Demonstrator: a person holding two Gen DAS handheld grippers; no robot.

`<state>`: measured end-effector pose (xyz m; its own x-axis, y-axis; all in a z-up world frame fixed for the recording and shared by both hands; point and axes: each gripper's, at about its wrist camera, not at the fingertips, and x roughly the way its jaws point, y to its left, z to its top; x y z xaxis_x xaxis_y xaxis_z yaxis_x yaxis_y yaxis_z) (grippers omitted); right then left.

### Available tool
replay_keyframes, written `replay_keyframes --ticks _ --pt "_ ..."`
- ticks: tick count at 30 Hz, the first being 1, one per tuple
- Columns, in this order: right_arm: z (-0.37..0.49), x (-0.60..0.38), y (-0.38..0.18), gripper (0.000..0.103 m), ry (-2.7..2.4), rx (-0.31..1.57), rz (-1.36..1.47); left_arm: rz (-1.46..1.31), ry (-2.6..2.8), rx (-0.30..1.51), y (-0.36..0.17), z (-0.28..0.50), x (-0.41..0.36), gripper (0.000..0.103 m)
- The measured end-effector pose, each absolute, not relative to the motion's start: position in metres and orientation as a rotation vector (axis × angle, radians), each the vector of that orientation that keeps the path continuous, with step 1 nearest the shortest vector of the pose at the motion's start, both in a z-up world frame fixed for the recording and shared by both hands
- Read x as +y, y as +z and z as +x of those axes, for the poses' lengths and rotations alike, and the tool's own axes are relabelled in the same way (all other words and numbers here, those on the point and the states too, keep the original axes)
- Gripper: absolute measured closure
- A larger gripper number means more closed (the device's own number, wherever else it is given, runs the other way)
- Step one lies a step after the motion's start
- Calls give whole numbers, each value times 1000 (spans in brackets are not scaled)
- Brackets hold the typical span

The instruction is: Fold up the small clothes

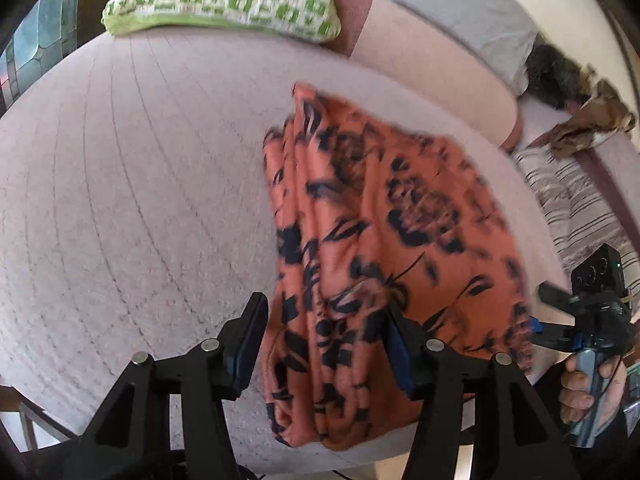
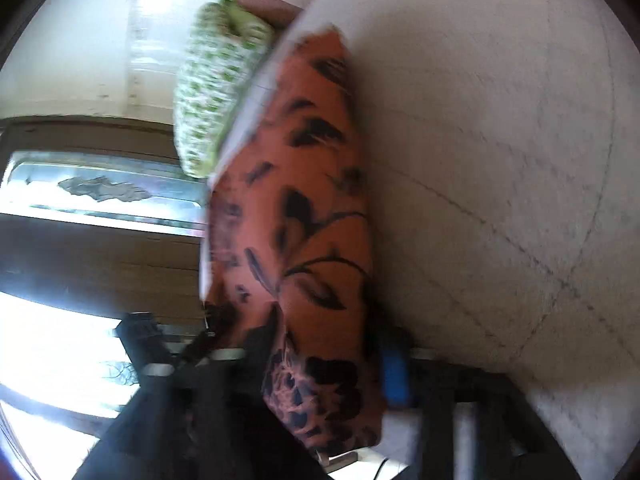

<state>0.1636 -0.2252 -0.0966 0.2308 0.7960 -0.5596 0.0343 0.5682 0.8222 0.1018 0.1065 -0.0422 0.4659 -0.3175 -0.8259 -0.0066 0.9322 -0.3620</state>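
Observation:
An orange garment with a black flower print [image 1: 360, 248] lies bunched on the pale quilted sofa seat [image 1: 120, 200]. My left gripper [image 1: 324, 320] is open, its two fingers straddling the garment's near folds, not clamped on them. My right gripper [image 1: 560, 320] shows at the garment's right edge in the left wrist view, held by a hand. In the blurred, rolled right wrist view the garment [image 2: 304, 208] runs between the fingers of the right gripper [image 2: 324, 344], which stand wide apart around the cloth.
A green and white checked cushion [image 1: 224, 0] lies at the back of the sofa. A grey cloth [image 1: 460, 12], a striped cloth [image 1: 572, 204] and a brown patterned cloth [image 1: 592, 120] lie to the right. The sofa's front edge is right below my grippers.

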Motion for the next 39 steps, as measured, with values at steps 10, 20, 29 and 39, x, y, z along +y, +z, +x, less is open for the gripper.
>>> replay_keyframes --ticks 10,20,29,39 --pt "231 -213 -123 51 602 1317 844 -389 -174 1118 -58 169 115 49" --pt "227 -220 -107 22 669 1232 877 -475 -202 1105 -72 159 133 54" --pt "281 -209 -122 76 585 1287 874 -473 -200 1104 -78 161 133 53" --pt "257 -222 -95 13 566 1204 838 -453 -191 1095 -76 160 131 50"
